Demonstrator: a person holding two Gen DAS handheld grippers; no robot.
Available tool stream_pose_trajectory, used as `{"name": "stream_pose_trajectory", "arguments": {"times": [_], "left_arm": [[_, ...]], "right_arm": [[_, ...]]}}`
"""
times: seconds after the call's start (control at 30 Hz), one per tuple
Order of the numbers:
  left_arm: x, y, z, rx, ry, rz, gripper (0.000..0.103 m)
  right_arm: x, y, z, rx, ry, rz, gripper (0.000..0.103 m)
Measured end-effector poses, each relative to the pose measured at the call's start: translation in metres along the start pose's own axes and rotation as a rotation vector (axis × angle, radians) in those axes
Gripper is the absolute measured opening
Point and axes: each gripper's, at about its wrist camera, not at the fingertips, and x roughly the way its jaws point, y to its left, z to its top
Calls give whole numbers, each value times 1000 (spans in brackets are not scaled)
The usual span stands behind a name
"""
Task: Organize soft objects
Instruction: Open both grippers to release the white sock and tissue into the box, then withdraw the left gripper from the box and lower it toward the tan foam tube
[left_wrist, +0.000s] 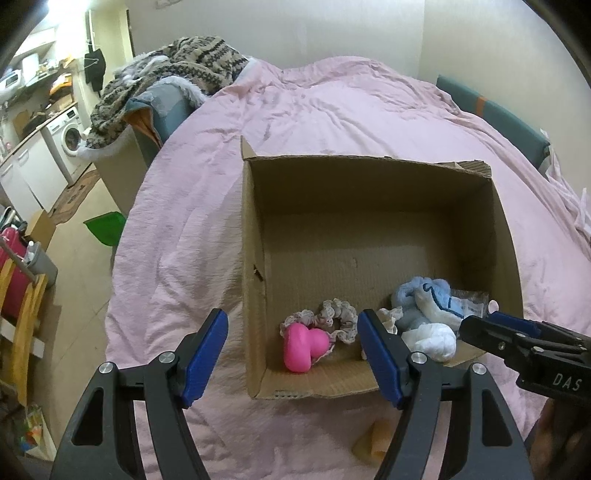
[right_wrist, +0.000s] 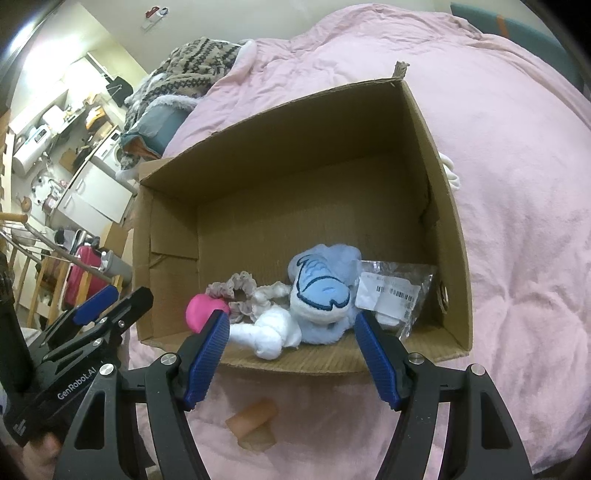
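Both tongs spread wide, holding nothing, over the cardboard box (left_wrist: 255, 236) on the pink bed cover (left_wrist: 177, 206).
Left gripper (left_wrist: 293, 354) & right gripper (right_wrist: 291, 350) hang near pink toy (left_wrist: 303, 347), scrunchie (right_wrist: 236, 288), blue plush (right_wrist: 321, 291).

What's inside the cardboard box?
A pink toy, lacy scrunchies, a blue plush, a white plush and a plastic bag. Anything beneath them is hidden.

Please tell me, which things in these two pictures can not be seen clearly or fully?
- Beige soft roll on the pink duvet: blurred in both views; the left view's right finger covers part of it.
- Clear plastic packet: label print too small to read.
- White cloth beyond the cardboard box: mostly hidden by the box wall.
- Scrunchie: partly behind the pink squishy toy.
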Motion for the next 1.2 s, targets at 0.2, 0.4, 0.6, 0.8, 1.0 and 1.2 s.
{"name": "stream_pose_trajectory", "arguments": {"times": [0.2, 0.4, 0.6, 0.8, 1.0, 1.2], "left_arm": [[-15, 5, -3, -3, -15, 2, 70], [-27, 14, -14, -12, 0, 12, 70], [-39, 22, -25, -37, 7, 6, 70], [-44, 26, -36, -59, 36, -2, 70], [-41, 31, -45, -91, 81, 1, 70], [-38, 40, -51, -141, 115, 3, 70]], "right_arm": [[-7, 0, -7, -7, -4, -2, 75], [-18, -1, -12, -3, -10, -12, 75], [-25, -7, -20, 16, -3, -24, 75], [-28, -9, -31, 49, 17, -12, 75], [-22, -9, -45, 71, 78, 8, 75], [8, -4, -60, 102, 228, 108, 75]]}}
